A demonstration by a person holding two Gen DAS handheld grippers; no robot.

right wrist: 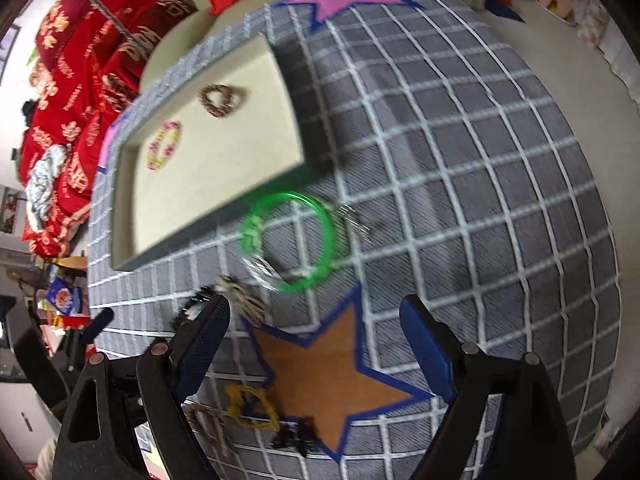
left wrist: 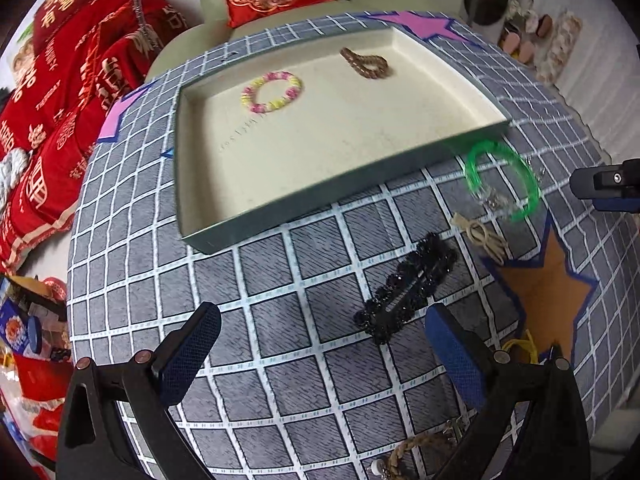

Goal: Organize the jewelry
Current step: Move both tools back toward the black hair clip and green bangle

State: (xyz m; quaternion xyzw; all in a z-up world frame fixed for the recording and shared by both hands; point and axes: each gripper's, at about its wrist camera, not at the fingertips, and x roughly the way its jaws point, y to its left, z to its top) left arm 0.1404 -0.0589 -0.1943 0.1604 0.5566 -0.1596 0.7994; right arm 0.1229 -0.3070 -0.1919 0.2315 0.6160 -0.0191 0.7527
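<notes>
- Underneath everything, the grid-patterned mat (left wrist: pixel 280 320) carries the job, with a pink star at its far edge and an orange star (right wrist: pixel 332 376) toward its near right corner.
- Next in size, the shallow cream-lined tray (left wrist: pixel 192 208) sits on the far left part of the mat; a pink-and-yellow bead bracelet (left wrist: pixel 272 92) and a brown bead bracelet (left wrist: pixel 366 63) already lie inside it, well apart.
- Both tongs are spread wide and carry nothing: the left gripper (left wrist: pixel 320 344) hovers by the black beaded hair clip (left wrist: pixel 408 292); the right gripper (right wrist: pixel 316 344) hangs over the orange star.
- Still loose on the mat: the green bangle (right wrist: pixel 288 240) just beside the tray's near right corner, overlapping something clear and glittery; a beige bow (left wrist: pixel 482 236) between bangle and clip; a yellow band (right wrist: pixel 252 406) near the near edge.
- Risk: the smooth bangle could slip from the pads, or drag the glittery piece along and drop it short of the tray.
- Risk: the right wrist view is blurred, so a hurried pinch could nudge the bangle aside.
</notes>
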